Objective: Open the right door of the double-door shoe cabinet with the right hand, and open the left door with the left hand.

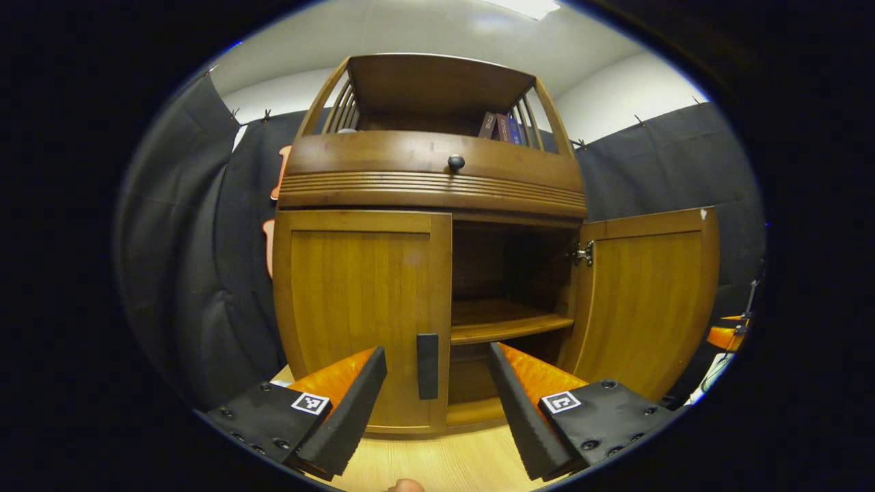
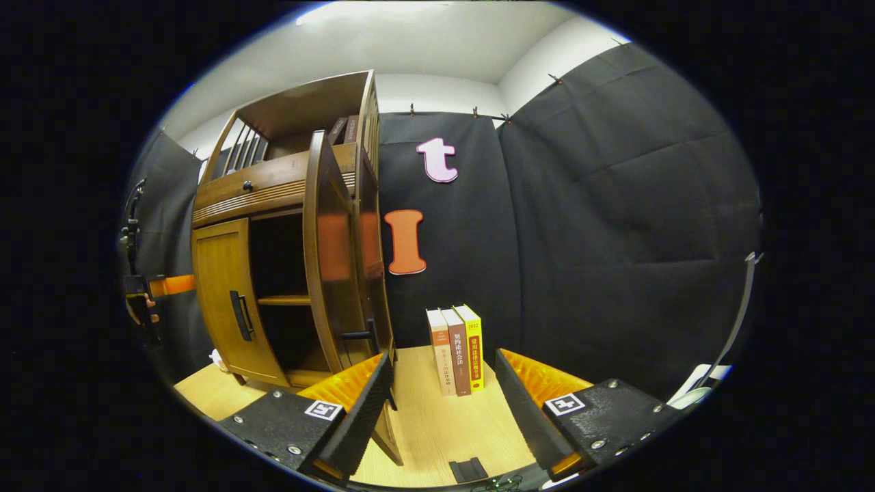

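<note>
Shoe cabinet point(image 1: 431, 184) is standing on the wooden table point(image 1: 437, 465). Its left door point(image 1: 362, 307) is sitting closed, its dark handle point(image 1: 427, 365) lying between the spread fingers of the left gripper point(image 1: 437, 410). Its right door point(image 1: 649, 301) is hanging wide open. The right gripper point(image 2: 441, 403) is hovering spread, gripping nothing, just beside that door's edge point(image 2: 328, 260), with three upright books point(image 2: 456, 350) ahead.

A pale wooden tabletop point(image 2: 437, 417) carries a brown wooden shoe cabinet point(image 2: 273, 273); three upright books point(image 2: 456, 348) stand just beside it.
</note>
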